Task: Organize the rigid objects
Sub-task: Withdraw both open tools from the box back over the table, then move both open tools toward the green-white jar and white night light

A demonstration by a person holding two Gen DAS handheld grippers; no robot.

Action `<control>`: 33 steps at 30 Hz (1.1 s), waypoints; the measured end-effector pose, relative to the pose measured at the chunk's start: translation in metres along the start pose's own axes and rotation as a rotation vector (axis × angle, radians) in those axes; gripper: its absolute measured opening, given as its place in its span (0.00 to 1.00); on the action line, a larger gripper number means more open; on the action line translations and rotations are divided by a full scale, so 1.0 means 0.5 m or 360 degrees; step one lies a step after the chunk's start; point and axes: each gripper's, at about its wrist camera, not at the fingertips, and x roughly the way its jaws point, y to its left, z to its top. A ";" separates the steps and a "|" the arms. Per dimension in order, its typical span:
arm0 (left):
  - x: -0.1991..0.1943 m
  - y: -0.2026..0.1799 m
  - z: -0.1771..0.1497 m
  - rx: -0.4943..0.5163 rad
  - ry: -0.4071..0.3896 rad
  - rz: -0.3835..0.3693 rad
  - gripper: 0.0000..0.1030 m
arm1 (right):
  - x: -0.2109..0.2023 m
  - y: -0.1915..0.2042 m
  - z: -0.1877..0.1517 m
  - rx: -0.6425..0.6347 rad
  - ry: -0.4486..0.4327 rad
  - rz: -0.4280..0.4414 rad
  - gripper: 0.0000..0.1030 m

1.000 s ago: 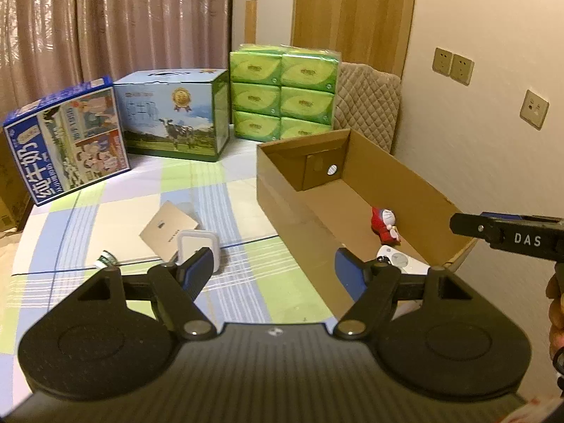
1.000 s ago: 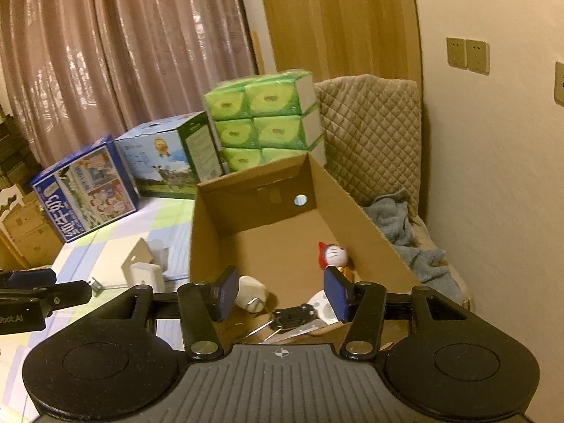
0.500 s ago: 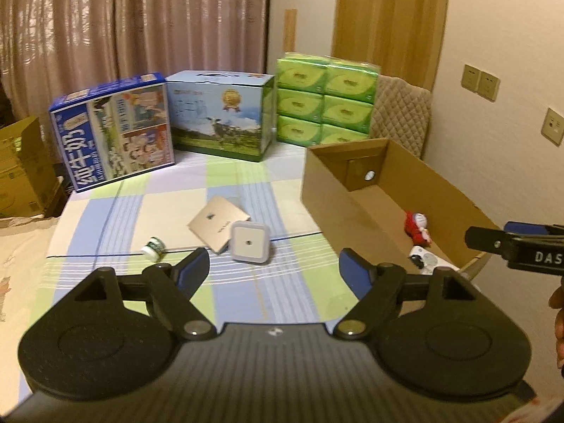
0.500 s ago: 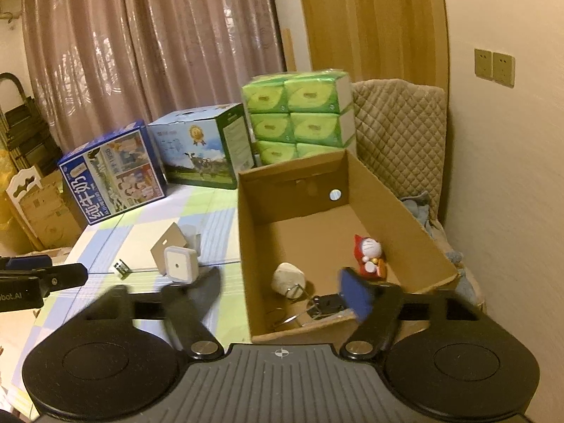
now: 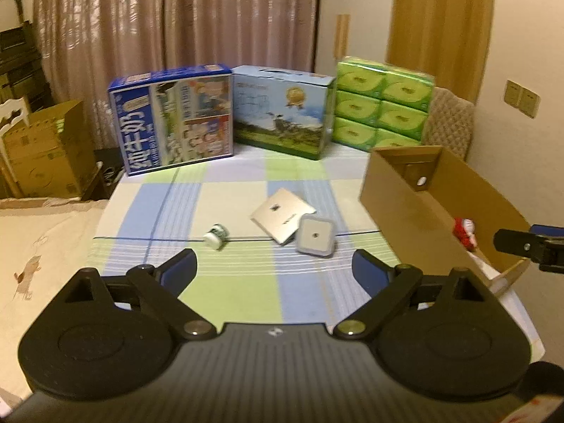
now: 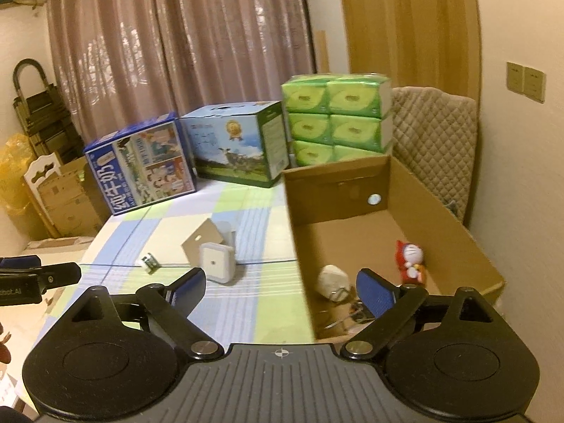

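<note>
On the checked tablecloth lie a white square device (image 5: 314, 237) (image 6: 215, 261), a flat tan card box (image 5: 282, 214) (image 6: 202, 241) and a small white bottle (image 5: 215, 236) (image 6: 149, 262) on its side. The open cardboard box (image 5: 398, 197) (image 6: 303, 218) at the right holds a red and white doll (image 6: 409, 257) (image 5: 465, 232), a whitish lump (image 6: 331, 280) and small metal bits. My left gripper (image 5: 274, 269) hovers short of the device, jaws opening, nothing between them. My right gripper (image 6: 280, 285) hangs over the box's near left corner, jaws opening, empty.
Two milk cartons (image 5: 176, 116) (image 5: 285, 112) and a stack of green tissue packs (image 5: 382, 102) line the table's far edge. A quilted chair back (image 6: 433, 134) stands behind the box. Cardboard boxes (image 5: 46, 151) sit on the floor at the left.
Both grippers have pulled back and shifted left, so more of the table shows. Both pairs of jaws have spread wider; the right one left the box interior with nothing in it.
</note>
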 end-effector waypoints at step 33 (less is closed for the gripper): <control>0.146 0.178 -0.025 -0.0122 0.0014 0.0159 0.90 | 0.173 0.172 -0.029 -0.0177 0.0051 0.0206 0.87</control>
